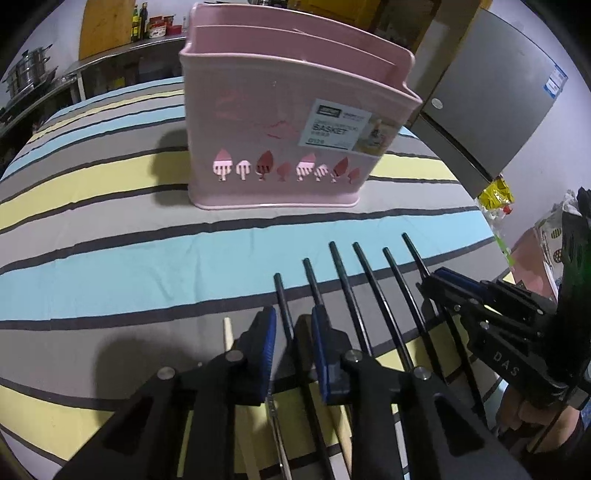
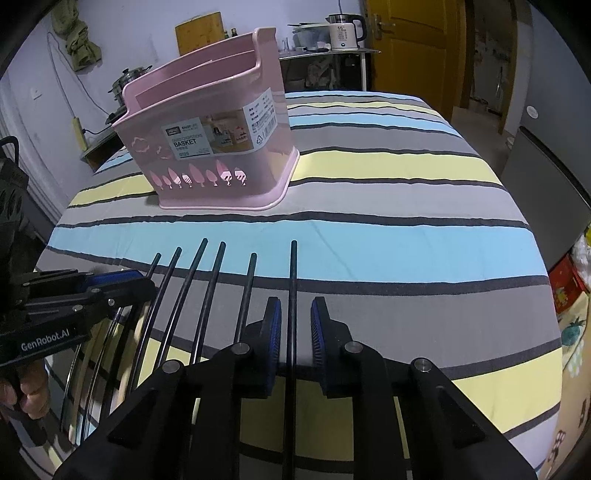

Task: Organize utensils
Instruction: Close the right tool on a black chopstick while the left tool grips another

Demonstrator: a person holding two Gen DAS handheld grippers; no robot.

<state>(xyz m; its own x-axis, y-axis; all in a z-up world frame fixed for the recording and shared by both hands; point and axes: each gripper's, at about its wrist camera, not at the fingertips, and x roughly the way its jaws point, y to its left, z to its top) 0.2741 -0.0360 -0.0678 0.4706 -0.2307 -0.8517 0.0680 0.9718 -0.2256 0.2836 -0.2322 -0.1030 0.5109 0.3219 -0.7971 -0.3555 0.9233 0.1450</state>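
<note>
Several black chopsticks lie side by side on the striped cloth, their tips pointing at the pink basket (image 1: 258, 122) (image 2: 207, 147), which stands upright beyond them. My left gripper (image 1: 294, 332) straddles the leftmost black chopstick (image 1: 282, 299); a gap shows on both sides of it, so the jaws are open. My right gripper (image 2: 295, 325) straddles the rightmost chopstick (image 2: 293, 277) in the same way, with its pads clear of it. Each gripper also shows in the other's view: the right gripper (image 1: 439, 280) and the left gripper (image 2: 125, 282). A pale wooden stick (image 1: 227, 330) lies left of the left gripper.
The striped cloth (image 1: 110, 266) covers the whole table. A grey fridge (image 1: 498, 92) stands beyond the table's right edge, with a yellow packet (image 1: 496, 192) beside it. At the back are a shelf with steel pots (image 1: 29, 74) and a white kettle (image 2: 345, 33).
</note>
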